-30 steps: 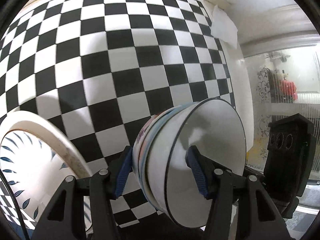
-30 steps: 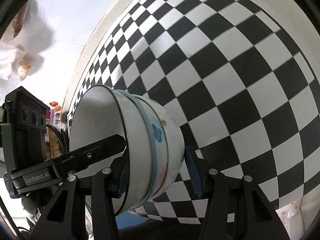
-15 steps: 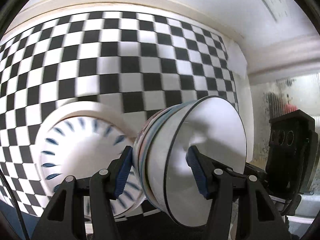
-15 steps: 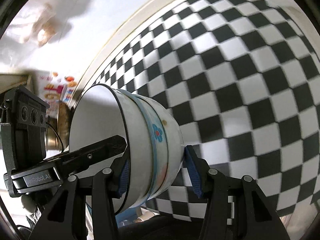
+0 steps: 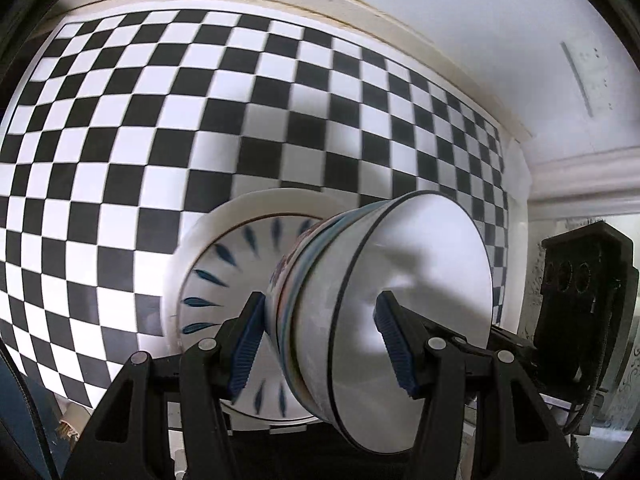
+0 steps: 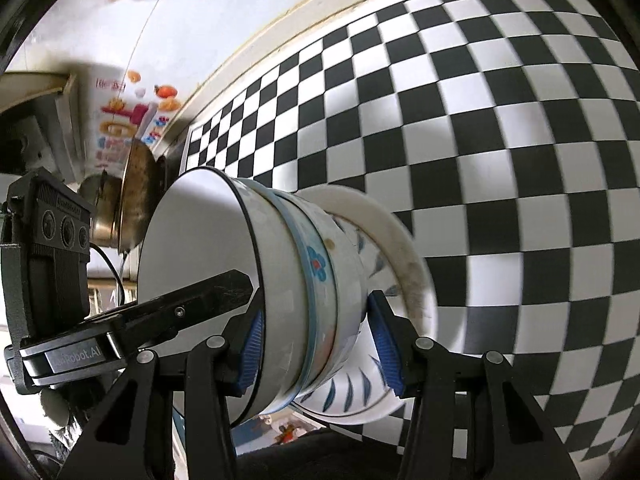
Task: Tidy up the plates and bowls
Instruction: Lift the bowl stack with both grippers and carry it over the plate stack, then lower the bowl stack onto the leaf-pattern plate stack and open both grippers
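Two grippers carry one stack of bowls (image 5: 384,312) between them: the left gripper (image 5: 320,344) and the right gripper (image 6: 318,340) each clamp its rim from opposite sides, one finger inside the top bowl and one outside. The stack is in the air above the plate (image 6: 404,248) with blue leaf marks, which lies on the checkered counter (image 5: 160,120) near its front edge. I judge the bowls are already nested and must yet be set down, perhaps on this plate. On the left gripper's body I read "Robot.AI"; the red writing on a package (image 6: 116,120) behind is too blurred
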{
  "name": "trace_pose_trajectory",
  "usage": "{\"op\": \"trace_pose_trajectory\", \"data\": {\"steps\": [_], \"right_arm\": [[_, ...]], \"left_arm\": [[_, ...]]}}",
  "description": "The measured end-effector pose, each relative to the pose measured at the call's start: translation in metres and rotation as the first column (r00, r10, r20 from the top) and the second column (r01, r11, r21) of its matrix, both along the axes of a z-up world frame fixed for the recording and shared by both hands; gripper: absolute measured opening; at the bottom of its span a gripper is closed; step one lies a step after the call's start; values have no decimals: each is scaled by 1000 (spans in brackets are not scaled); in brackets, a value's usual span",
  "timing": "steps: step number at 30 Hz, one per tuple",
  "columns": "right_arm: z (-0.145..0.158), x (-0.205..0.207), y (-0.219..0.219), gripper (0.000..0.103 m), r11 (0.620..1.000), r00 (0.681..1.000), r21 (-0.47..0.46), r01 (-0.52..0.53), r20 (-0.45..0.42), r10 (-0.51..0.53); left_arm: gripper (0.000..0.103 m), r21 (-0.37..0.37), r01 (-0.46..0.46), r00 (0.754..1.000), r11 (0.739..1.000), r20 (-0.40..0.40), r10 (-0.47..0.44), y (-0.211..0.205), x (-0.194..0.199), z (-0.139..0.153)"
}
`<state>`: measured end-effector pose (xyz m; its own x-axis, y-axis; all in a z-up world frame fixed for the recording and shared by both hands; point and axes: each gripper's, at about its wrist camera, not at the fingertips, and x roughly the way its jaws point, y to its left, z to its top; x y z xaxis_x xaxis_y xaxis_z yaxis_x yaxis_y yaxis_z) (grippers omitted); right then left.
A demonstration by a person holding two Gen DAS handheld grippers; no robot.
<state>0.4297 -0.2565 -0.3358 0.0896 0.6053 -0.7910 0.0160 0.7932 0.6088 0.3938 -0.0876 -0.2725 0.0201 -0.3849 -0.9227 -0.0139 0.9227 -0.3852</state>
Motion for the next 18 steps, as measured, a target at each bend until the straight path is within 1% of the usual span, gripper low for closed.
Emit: {"op": "trace_pose_trajectory", "data": {"steps": [6, 11, 15, 18], "right_arm": [[-13, 4, 20, 51, 999, 999, -15, -41, -10, 41], [-20, 4, 29, 51, 997, 998, -30, -65, -20, 64], [-25, 5, 33, 51, 997, 997, -39, -71, -27, 70], [-22, 6, 35, 51, 996, 997, -52, -77, -11, 76]], "left_arm": [[53, 5, -42, 999, 999, 5, 42, 15, -1, -13], [53, 20, -40, 999, 999, 10, 40, 22, -3, -21], [53, 13, -50, 999, 999, 0, 50, 26, -3, -27], [53, -2, -65, 998, 998, -6, 65, 30, -4, -29]]}}
